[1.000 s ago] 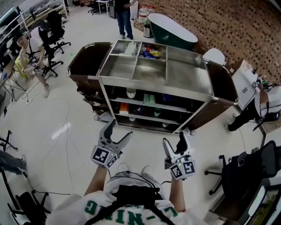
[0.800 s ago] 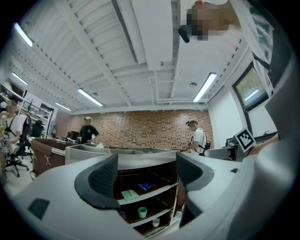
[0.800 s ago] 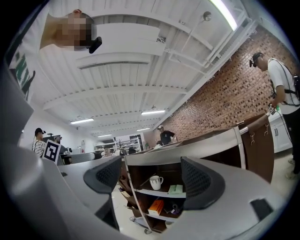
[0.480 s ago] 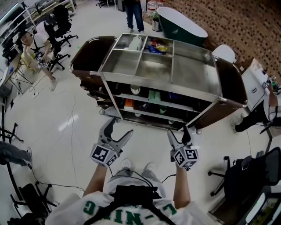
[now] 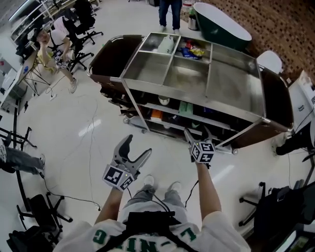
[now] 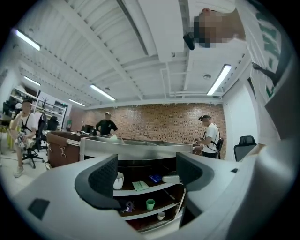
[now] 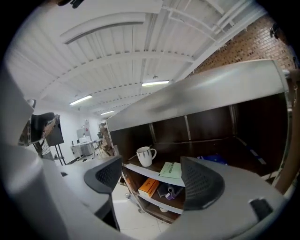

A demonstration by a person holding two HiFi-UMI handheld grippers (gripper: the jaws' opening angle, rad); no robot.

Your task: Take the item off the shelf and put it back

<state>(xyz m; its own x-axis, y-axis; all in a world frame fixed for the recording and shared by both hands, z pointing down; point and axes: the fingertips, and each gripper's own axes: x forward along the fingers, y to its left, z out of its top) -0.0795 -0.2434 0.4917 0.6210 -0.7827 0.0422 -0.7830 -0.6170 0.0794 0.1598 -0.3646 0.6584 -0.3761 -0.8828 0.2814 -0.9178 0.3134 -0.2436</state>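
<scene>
A steel-topped cart (image 5: 231, 88) with open shelves stands ahead. On its upper shelf sit a white mug (image 7: 146, 155), a flat green packet (image 7: 171, 169) and a blue pouch (image 7: 211, 159). An orange box (image 7: 150, 187) lies on the shelf below. My right gripper (image 5: 197, 134) is open and empty, reaching close to the shelf front, with the green packet showing between its jaws (image 7: 154, 177). My left gripper (image 5: 137, 147) hangs back over the floor, open and empty (image 6: 145, 176). From there I see the mug (image 6: 119, 180), the packet (image 6: 140, 185) and a green cup (image 6: 150, 204).
The cart's top bins hold a bottle (image 5: 167, 44) and snack packets (image 5: 194, 50). A seated person (image 5: 47, 42) and office chairs are at far left, another person (image 5: 170, 10) stands behind the cart beside a green tub (image 5: 221, 27). Cables (image 5: 88, 138) run over the floor.
The cart has come nearer in view. My right gripper has pushed forward up to the shelf front, while the left gripper has stayed low and back.
</scene>
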